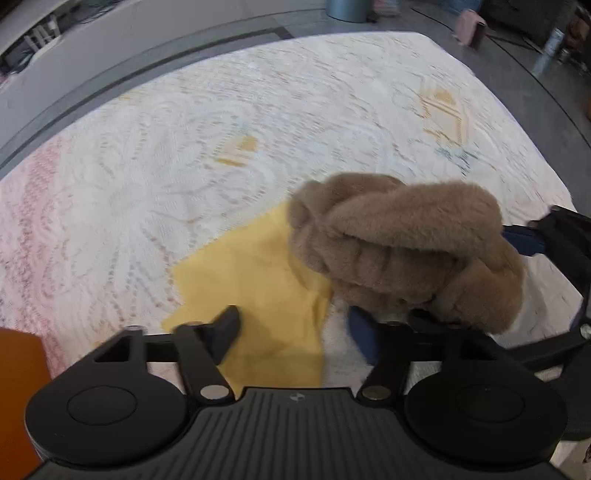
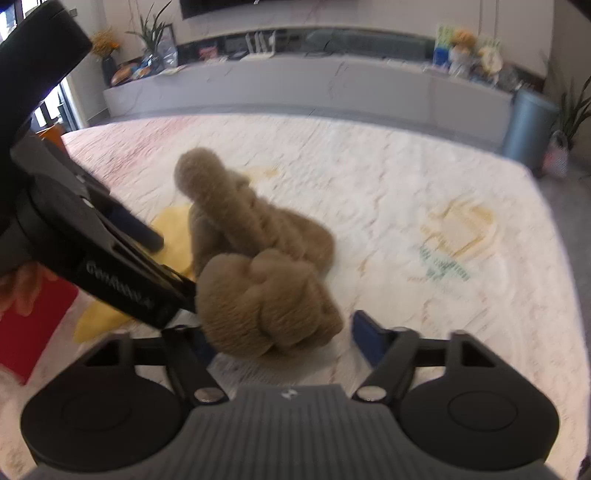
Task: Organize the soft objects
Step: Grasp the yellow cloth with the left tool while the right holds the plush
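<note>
The fluffy brown scarf (image 2: 258, 266) lies bunched on the bed (image 2: 424, 177), probably light and floppy, so pinch a thick fold; both tongs, left (image 1: 295, 325) and right (image 2: 284, 332), are apart.

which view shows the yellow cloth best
The left wrist view: the yellow cloth lies broad and flat on the bed. The right wrist view shows only scraps of it behind the brown plush.

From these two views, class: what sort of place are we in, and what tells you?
Probably a home living room. A patterned quilt covers a wide flat surface, a long low cabinet along the wall holds ornaments, and potted plants stand by it.
</note>
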`<state>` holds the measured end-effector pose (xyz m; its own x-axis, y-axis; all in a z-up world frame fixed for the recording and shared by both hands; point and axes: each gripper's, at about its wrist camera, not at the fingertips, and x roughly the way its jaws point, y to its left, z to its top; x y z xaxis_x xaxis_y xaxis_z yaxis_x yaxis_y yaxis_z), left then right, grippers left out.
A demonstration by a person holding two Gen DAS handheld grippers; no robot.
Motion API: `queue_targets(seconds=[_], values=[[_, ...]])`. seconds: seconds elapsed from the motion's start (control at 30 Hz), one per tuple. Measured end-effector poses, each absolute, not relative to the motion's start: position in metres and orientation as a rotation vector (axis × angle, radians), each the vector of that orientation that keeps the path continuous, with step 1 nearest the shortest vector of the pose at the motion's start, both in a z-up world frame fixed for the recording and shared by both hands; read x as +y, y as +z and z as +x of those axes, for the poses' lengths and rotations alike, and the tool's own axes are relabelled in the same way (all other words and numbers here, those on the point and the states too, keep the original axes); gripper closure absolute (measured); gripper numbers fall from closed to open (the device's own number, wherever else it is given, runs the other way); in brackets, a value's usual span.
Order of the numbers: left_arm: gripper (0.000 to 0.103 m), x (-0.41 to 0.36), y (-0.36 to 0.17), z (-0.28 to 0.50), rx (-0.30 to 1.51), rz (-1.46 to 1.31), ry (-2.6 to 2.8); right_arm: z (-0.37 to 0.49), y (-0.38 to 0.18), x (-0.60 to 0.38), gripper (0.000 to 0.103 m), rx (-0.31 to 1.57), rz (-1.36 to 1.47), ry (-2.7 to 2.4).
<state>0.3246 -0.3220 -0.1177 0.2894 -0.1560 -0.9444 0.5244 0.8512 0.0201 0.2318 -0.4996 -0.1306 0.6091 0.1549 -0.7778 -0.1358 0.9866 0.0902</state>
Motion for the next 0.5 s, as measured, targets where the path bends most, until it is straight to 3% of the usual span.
queue_targets(seconds=[0.03, 0.07, 0.1, 0.27, 0.33, 0.4, 0.5], values=[[0.064, -0.321, -0.116, 0.327, 1.199, 0.364, -0.466, 0.231, -0.13, -0.498, 0.02, 0.878, 0.007, 0.166], [0.075, -0.32, -0.114, 0.329, 1.193, 0.388, -0.465, 0.23, -0.129, -0.498, 0.01, 0.855, -0.005, 0.162], [0.098, -0.319, -0.114, 0.332, 1.191, 0.4, -0.456, 0.229, -0.129, -0.497, 0.005, 0.829, -0.009, 0.155], [0.1, -0.319, -0.109, 0.331, 1.209, 0.368, -0.449, 0.23, -0.13, -0.493, 0.006, 0.765, 0.034, 0.189], [0.1, -0.321, -0.107, 0.327, 1.205, 0.381, -0.443, 0.23, -0.13, -0.49, 0.016, 0.744, 0.03, 0.22], [0.101, -0.321, -0.103, 0.325, 1.206, 0.377, -0.433, 0.234, -0.13, -0.489, 0.042, 0.766, 0.062, 0.249], [0.101, -0.321, -0.097, 0.322, 1.212, 0.39, -0.425, 0.237, -0.127, -0.488, 0.048, 0.795, 0.091, 0.256]])
